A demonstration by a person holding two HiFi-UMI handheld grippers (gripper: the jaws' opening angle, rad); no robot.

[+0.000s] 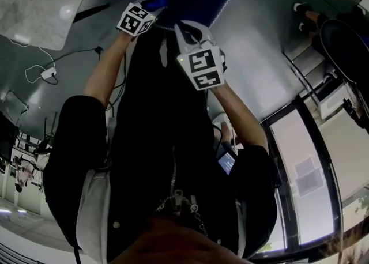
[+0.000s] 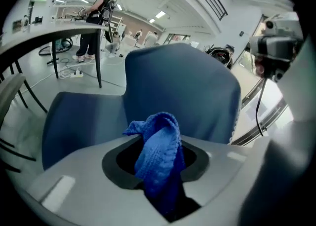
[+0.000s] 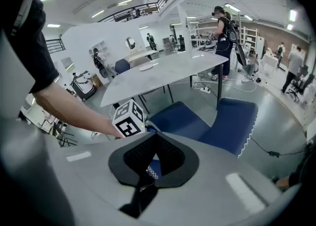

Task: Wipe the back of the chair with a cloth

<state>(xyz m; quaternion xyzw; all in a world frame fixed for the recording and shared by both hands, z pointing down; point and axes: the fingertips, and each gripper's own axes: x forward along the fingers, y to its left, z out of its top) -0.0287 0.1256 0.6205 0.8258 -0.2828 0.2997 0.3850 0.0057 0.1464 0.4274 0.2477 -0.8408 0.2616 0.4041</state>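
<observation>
Left gripper (image 2: pixel 157 170) clenching blue cloth (image 2: pixel 154 130), lower centre of frame. Right gripper (image 3: pixel 154 135) jaws pinched together, gripping nothing. Chair back (image 2: pixel 183 84) sitting beyond at mid-frame, seemingly untouched. Best keeping the clamp firm, pressing cloth flat, sweeping overlapping strokes.

Big open lab or workshop hall, by every sign. High white ceiling with strip lights (image 3: pixel 123 3) and a railed gallery (image 3: pixel 131 10); bare grey floor (image 3: pixel 276 106) with loose cables (image 3: pixel 205 88). Long white counter (image 3: pixel 163 72), blue chair (image 3: pixel 217 121), metal racks (image 3: pixel 249 35), glazed doors (image 1: pixel 300 182). Several people standing at work, one person (image 3: pixel 224 27) wearing a backpack.
</observation>
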